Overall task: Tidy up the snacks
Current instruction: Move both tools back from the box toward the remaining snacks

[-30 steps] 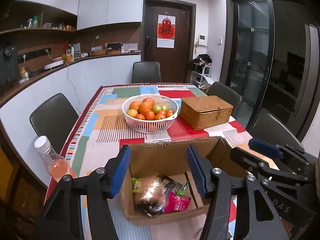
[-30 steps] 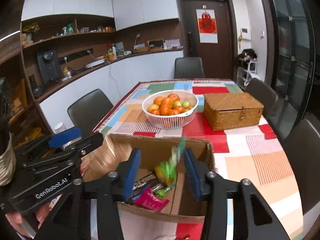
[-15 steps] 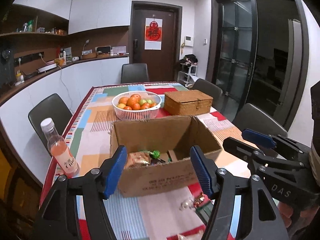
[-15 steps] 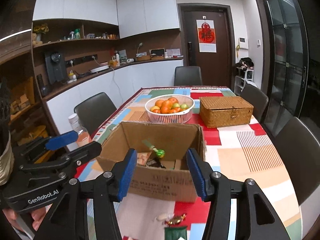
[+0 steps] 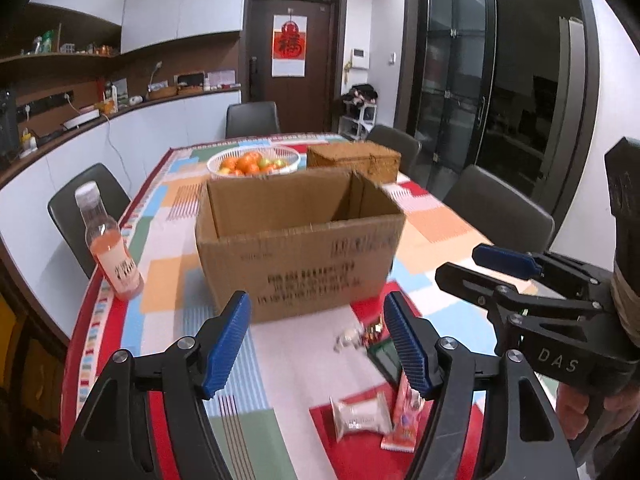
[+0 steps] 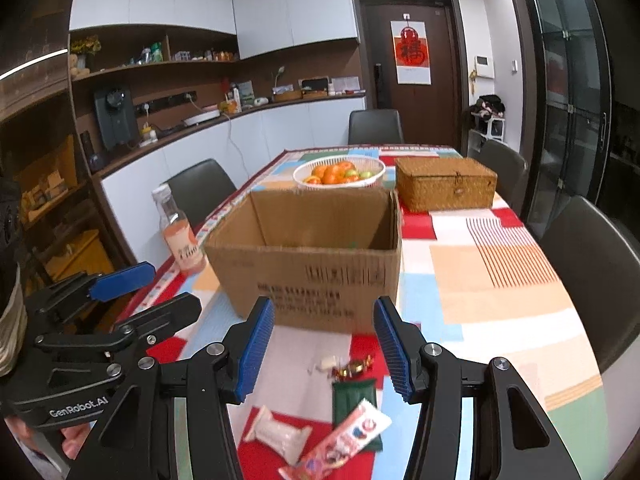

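An open cardboard box (image 5: 300,248) (image 6: 312,256) stands on the patchwork tablecloth; its contents are hidden from this low angle. In front of it lie loose snacks: a white packet (image 5: 360,418) (image 6: 280,434), a red-and-white stick packet (image 5: 402,420) (image 6: 340,446), a dark green packet (image 6: 354,394) (image 5: 384,358), and small wrapped candies (image 6: 352,366) (image 5: 360,334). My left gripper (image 5: 318,350) is open and empty above the snacks. My right gripper (image 6: 326,348) is open and empty beside it, just short of the box.
A bottle of pink drink (image 5: 110,244) (image 6: 180,236) stands left of the box near the table edge. A white basket of fruit (image 5: 254,162) (image 6: 340,172) and a wicker box (image 6: 446,184) (image 5: 354,160) sit behind it. Dark chairs (image 6: 592,272) surround the table.
Both grippers have pulled back and down from over the box towards the near table edge. The loose snacks in front of the box have come into view; the box contents have dropped from sight.
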The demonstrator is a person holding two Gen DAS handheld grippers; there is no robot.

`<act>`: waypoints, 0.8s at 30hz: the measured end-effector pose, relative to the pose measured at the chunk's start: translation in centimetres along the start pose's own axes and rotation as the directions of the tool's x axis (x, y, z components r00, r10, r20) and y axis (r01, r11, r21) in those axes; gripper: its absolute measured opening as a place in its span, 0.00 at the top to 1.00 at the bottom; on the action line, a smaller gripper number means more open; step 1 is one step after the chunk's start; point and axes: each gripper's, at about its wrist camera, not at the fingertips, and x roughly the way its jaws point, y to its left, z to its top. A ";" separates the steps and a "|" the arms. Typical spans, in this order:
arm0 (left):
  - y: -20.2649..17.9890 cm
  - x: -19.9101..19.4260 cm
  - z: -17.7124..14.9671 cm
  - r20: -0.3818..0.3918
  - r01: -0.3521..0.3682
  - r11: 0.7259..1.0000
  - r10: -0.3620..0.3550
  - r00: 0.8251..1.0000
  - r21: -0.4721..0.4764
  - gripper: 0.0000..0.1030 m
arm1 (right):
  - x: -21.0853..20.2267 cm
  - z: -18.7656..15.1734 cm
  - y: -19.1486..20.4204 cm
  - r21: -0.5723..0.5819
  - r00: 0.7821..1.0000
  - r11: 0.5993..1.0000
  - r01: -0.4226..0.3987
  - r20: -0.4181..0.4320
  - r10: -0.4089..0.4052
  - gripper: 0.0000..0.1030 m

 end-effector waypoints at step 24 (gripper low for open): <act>-0.8 5.0 -9.6 -0.235 0.118 0.993 -0.112 0.966 0.013 0.34 | 3.4 -11.2 -0.9 0.102 0.942 0.995 0.023 -0.335 0.013 0.49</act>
